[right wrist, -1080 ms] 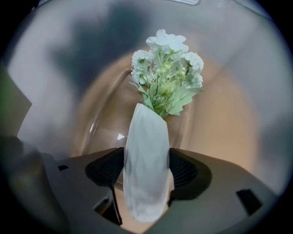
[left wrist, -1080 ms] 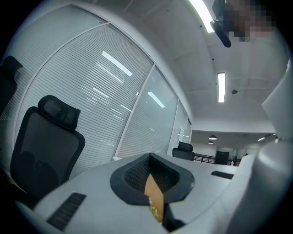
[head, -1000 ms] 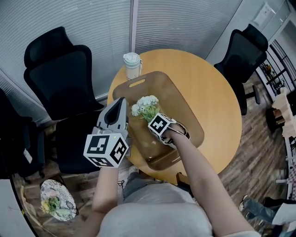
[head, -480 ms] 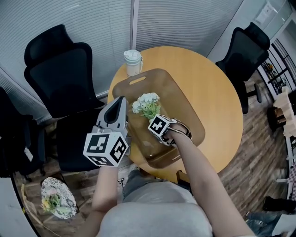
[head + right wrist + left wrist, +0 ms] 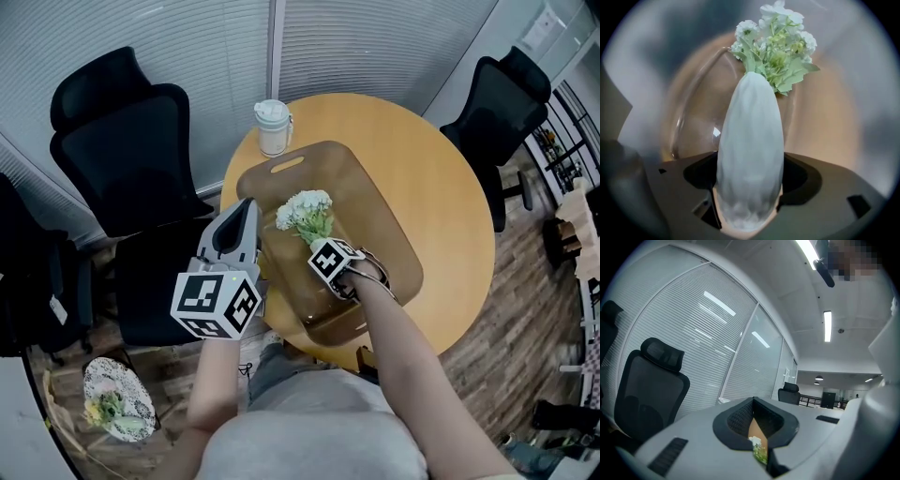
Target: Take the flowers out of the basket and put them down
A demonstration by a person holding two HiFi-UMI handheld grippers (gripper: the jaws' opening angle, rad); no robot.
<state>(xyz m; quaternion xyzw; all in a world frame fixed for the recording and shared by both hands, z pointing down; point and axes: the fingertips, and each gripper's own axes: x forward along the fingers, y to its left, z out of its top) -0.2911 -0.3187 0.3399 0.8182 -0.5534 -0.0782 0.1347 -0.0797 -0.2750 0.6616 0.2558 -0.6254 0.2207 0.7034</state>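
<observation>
A small bouquet of white flowers (image 5: 305,211) with green leaves lies on a brown tray (image 5: 375,206) on the round wooden table. In the right gripper view the blooms (image 5: 778,42) sit at the top and their white wrap (image 5: 750,154) runs down between the jaws. My right gripper (image 5: 330,255) points straight down over the stem end. Its jaws have just been opening and stand wide either side of the wrap. My left gripper (image 5: 246,208) hangs level off the table's left edge, jaws together on nothing.
A white lidded cup (image 5: 273,128) stands at the table's far edge beside the tray's handle slot. Black office chairs (image 5: 122,141) (image 5: 502,94) stand left and right of the table (image 5: 441,187). A round pale container with more flowers (image 5: 117,408) sits on the floor at lower left.
My right gripper has shifted a little back from the blooms toward me and sunk lower over the tray. The left gripper has stayed where it was.
</observation>
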